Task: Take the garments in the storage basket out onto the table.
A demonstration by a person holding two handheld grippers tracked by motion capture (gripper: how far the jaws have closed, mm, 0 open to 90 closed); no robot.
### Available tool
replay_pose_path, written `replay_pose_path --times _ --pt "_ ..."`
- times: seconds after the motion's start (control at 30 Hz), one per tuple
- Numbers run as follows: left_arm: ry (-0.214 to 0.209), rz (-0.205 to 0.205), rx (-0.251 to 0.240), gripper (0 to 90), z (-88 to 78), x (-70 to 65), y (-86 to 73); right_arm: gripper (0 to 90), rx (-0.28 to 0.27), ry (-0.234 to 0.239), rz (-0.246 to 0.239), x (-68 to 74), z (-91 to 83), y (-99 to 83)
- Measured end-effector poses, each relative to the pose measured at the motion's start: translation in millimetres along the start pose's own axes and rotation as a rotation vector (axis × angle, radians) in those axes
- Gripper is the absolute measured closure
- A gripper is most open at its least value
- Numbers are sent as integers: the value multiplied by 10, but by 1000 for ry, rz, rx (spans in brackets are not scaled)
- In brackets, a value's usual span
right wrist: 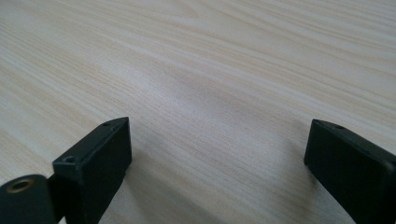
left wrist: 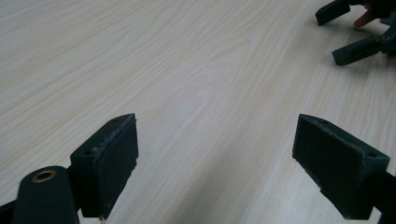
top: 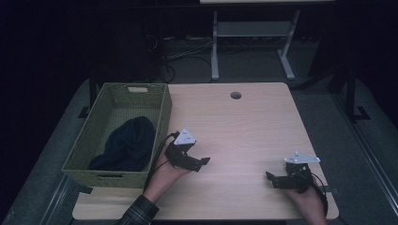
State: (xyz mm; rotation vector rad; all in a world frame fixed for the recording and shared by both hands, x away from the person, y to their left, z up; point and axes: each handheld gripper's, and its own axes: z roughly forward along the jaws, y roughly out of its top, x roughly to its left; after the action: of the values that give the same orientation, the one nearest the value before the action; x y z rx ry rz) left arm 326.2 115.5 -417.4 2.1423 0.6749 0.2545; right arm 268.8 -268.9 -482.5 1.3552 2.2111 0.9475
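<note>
A: Table (top: 244, 136) bare in front; green basket (top: 162, 112) at left edge, dark cloth (top: 127, 143) bunched inside.
B: Left gripper (top: 199, 164) just beside basket, jaws released, empty. Right gripper (top: 272, 180) well apart, likewise spread.
A: Judged between steps. Next: turn left gripper toward cloth, lower over rim.

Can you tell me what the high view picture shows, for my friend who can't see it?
A person's two hands each hold a black gripper over a pale wooden table, the left gripper near a green woven basket and the right gripper near the table's front right corner. A dark cloth lies bunched in the basket. Both grippers hold nothing.
</note>
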Motion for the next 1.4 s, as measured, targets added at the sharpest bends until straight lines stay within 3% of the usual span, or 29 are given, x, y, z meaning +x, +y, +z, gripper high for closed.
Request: replay_pose_path --times 0.63,1.17,1.4 --pt "7 4 -13 139 -94 39 153 70 0 1 0 1 0 0" --pt "-41 -1 -21 139 -148 98 284 70 1 0 0 0 -1 0" --pt "-56 20 -18 140 -189 128 360 70 0 1 -1 0 -1 -1"
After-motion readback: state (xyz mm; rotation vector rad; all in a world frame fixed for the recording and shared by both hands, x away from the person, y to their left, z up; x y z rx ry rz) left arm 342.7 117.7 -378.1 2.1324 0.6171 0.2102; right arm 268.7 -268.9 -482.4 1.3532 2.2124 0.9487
